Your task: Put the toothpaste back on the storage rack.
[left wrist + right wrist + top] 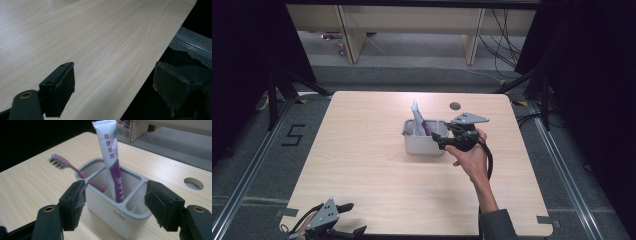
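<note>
Right gripper view looks straight at a white holder (117, 205) with a pink toothbrush (72, 168) leaning out of one compartment and a white and purple toothpaste tube (111, 162) standing upright in the next. The right gripper (115, 205) has its jaws spread wide, one on each side of the holder's near end, neither pad plainly touching it. The step in hand looks like grasping the holder or settling its contents. To do it well, ease forward until the pads sit squarely on the walls below the rim, clear of the brush handle, then close gently so nothing tips. In the high view the holder (422, 145) stands past the middle of the tabletop (362, 165), toward its far edge. The left gripper (349, 220) rests at the near left corner, jaws apart and holding nothing.
</note>
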`<act>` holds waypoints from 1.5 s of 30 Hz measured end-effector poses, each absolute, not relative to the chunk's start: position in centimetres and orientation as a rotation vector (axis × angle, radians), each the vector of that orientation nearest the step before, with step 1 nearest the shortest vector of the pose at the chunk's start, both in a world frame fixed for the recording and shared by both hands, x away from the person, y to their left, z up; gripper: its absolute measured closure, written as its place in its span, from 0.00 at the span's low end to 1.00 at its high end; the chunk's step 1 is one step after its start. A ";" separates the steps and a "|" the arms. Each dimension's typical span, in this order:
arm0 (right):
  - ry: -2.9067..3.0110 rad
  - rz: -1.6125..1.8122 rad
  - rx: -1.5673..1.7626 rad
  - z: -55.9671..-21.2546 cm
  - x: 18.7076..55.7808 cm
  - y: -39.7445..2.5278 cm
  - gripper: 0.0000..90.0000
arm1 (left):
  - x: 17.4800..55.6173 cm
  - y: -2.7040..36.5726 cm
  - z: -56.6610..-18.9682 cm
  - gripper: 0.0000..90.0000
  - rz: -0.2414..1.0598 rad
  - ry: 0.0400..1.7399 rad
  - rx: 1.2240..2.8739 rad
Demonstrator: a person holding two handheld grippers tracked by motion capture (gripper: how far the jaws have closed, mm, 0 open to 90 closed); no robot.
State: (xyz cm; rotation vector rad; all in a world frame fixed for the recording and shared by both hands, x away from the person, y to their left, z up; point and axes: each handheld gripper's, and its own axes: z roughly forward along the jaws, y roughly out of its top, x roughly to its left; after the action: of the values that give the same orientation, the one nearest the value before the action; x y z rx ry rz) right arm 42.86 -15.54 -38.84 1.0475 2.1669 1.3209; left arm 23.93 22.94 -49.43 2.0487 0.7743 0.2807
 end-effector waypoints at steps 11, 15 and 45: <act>2.147 1.343 1.042 -39.1 41.2 -16.2 0.37 | 24.0 22.9 -49.5 0.18 0.285 0.776 2.043; 2.151 1.359 1.053 -39.7 40.8 -16.5 0.37 | 23.9 22.9 -49.5 0.18 0.282 0.780 2.038; 2.173 1.311 1.055 -40.3 38.5 -17.6 0.35 | 23.9 23.0 -49.3 0.18 0.289 0.774 2.036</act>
State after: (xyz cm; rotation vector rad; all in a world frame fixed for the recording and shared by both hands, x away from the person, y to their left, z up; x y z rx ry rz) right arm 38.45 -17.61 -40.26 1.0552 2.1735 1.3113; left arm 23.88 22.99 -49.34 2.0356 0.7737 0.2890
